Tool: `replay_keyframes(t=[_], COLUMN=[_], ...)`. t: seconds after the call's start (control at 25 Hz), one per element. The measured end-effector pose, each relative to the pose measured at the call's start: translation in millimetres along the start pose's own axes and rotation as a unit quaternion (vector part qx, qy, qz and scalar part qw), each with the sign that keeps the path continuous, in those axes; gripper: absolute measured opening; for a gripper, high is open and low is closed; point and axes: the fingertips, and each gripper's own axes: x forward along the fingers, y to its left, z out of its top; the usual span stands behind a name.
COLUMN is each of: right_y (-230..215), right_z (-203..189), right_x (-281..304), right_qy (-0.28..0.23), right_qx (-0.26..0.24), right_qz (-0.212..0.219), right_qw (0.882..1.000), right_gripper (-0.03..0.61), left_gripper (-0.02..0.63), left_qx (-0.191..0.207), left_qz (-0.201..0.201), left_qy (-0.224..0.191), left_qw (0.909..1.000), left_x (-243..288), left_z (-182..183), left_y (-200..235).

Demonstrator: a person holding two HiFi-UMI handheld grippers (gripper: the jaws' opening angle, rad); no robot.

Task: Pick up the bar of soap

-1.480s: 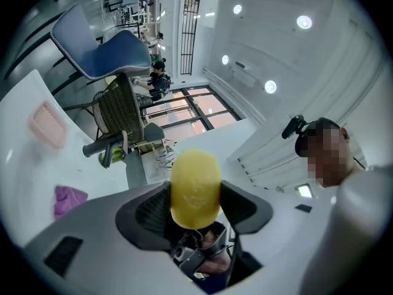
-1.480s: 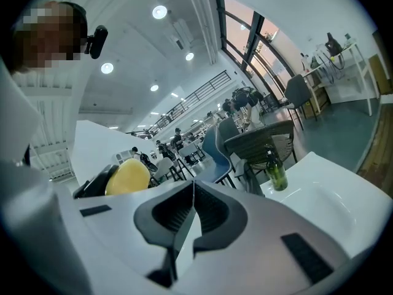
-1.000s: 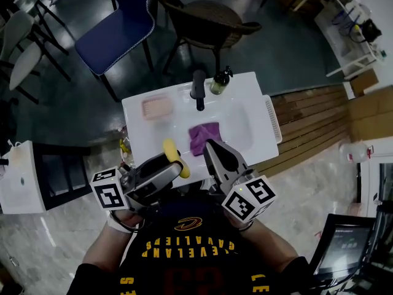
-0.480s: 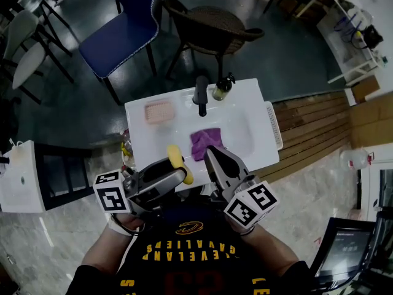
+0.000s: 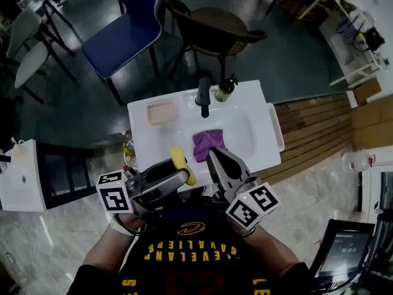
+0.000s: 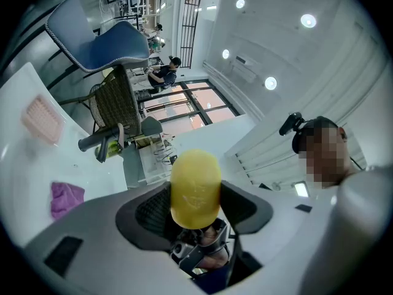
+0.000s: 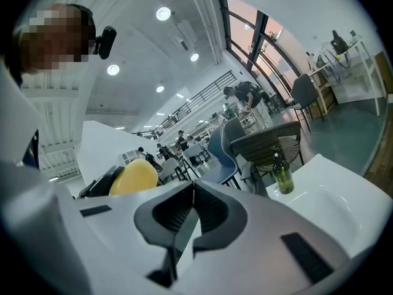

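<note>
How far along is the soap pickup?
Done: the soap is clamped between the left gripper's fingers and held up clear of the sink. In hand: only that hold; the right gripper is shut and empty. Left: nothing visible for the pickup itself. The pink dish sits empty.

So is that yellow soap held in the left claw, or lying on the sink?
Held. The left gripper has its jaws shut on the bar of soap, which is raised off the white sink.
</note>
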Motion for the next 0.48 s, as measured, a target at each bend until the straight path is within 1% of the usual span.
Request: replay_keyframes(t=[0.48], right_y=[-0.1], right_z=[-1.3], right_x=[-5.1], right_qy=[0.001], right_qx=[0.007], right_qz=[-0.006], right_qw=[1.000], right_gripper=[0.018], left_gripper=[0.267], left_qx=[-0.007], left_qz=[-0.001], left_qy=[-0.001], left_qw=[1.0000], left_x=[1.3], left_z=[-1.8], left_y=[-1.1])
